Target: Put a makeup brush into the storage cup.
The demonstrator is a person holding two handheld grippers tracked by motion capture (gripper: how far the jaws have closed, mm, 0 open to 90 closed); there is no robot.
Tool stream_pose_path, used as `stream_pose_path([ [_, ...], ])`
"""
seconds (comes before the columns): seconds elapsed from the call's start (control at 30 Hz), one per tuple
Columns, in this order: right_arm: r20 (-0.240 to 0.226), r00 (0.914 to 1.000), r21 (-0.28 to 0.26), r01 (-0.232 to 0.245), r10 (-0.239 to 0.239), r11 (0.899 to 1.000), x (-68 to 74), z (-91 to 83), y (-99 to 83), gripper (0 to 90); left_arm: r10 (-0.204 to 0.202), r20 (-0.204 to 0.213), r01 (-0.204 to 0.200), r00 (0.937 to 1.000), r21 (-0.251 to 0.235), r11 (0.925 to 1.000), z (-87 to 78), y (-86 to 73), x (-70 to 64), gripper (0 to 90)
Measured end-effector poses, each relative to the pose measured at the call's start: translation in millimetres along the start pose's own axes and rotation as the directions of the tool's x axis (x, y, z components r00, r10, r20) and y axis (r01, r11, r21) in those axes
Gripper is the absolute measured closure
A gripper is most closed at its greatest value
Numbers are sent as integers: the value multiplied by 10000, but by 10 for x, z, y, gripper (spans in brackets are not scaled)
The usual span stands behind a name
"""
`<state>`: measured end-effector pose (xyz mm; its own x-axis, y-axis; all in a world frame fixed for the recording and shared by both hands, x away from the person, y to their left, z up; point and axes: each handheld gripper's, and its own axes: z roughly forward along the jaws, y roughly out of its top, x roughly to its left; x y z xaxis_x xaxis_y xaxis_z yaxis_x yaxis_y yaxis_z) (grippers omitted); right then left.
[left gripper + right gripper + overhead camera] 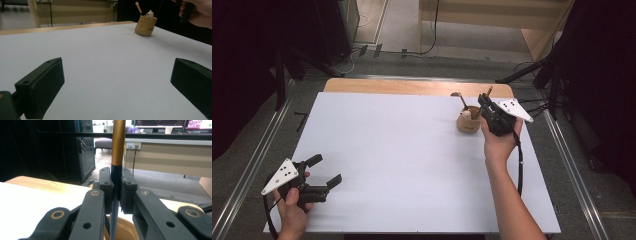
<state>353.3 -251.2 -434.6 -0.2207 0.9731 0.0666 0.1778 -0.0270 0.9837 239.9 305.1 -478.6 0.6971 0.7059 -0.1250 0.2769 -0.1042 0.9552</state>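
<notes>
— Two grippers over one big white table (412, 165); which is doing the work?

— On the person's right. The right gripper (486, 106) sits at the far right of the table, just above a small tan pot (468, 122), with the person's hand wrapped round its body. In the right gripper view its jaws are pressed together on a thin stick (117, 157), gold above the pads and dark blue where they pinch it. The stick stands roughly upright and runs down past the jaws toward the pot's rounded tan rim (125, 230).

— And the left gripper?

— Near the front left corner, well apart from the pot. The left gripper (324, 172) is held low over the table with its jaws spread wide, and nothing lies between them; its own view shows bare white surface between the two black pads.

— What else is in the pot?

— A wooden spoon (460, 99) leans out toward the far edge, and a small pale figure (149, 14) pokes up at the rim. From the left gripper view, a light stick with a rounded tip (138, 7) rises behind that figure.

— Anything crowding the right gripper?

— Only the pot's own contents, just beside the jaws. A strip of bare wood (412, 86) runs along the table's far edge behind them.
</notes>
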Motion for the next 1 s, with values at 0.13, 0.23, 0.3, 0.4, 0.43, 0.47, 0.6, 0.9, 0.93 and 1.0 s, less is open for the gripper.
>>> stream_pose_path([
  [0.13, 71, 10000, 174, -59, 58, 9998, -29, 45, -46, 840, 2, -10, -2, 10000, 19, 10000, 2, 0, -4, 0],
  [0.23, 114, 9999, 273, -73, 70, 9996, -50, 77, -77, 840, 7, -8, -7, 10000, 32, 10000, 3, 0, -6, 0],
  [0.3, 142, 9999, 313, -87, 82, 9995, -58, 98, -95, 841, 17, -20, -17, 10000, 67, 10000, 5, -2, -6, 0],
  [0.4, 167, 9998, 379, -79, 73, 9992, -67, 132, -126, 840, 24, -6, -24, 10000, 82, 10000, 14, -5, -4, 0],
  [0.43, 155, 9998, 411, -99, 92, 9991, -74, 147, -142, 841, 36, -7, -36, 10000, 97, 9999, 14, -6, -4, 0],
  [0.47, 180, 9998, 460, -117, 108, 9989, -76, 157, -154, 840, 29, 6, -29, 10000, 99, 9999, 16, -6, -4, 0],
  [0.6, 210, 9998, 712, -84, 70, 9974, -72, 208, -219, 841, 33, 8, -33, 10000, 100, 9999, 18, -8, -6, 0],
  [0.9, 308, 9995, 1033, -151, 119, 9945, -92, 274, -304, 840, 25, 11, -25, 10000, 108, 9999, 20, -10, -11, 0],
  [0.93, 325, 9994, 1060, -125, 91, 9943, -96, 282, -315, 840, 39, 17, -39, 10000, 120, 9999, 20, -10, -11, 0],
  [1.0, 350, 9993, 1181, -180, 140, 9928, -103, 293, -342, 840, 35, 12, -35, 10000, 125, 9999, 21, -10, -14, 0],
])
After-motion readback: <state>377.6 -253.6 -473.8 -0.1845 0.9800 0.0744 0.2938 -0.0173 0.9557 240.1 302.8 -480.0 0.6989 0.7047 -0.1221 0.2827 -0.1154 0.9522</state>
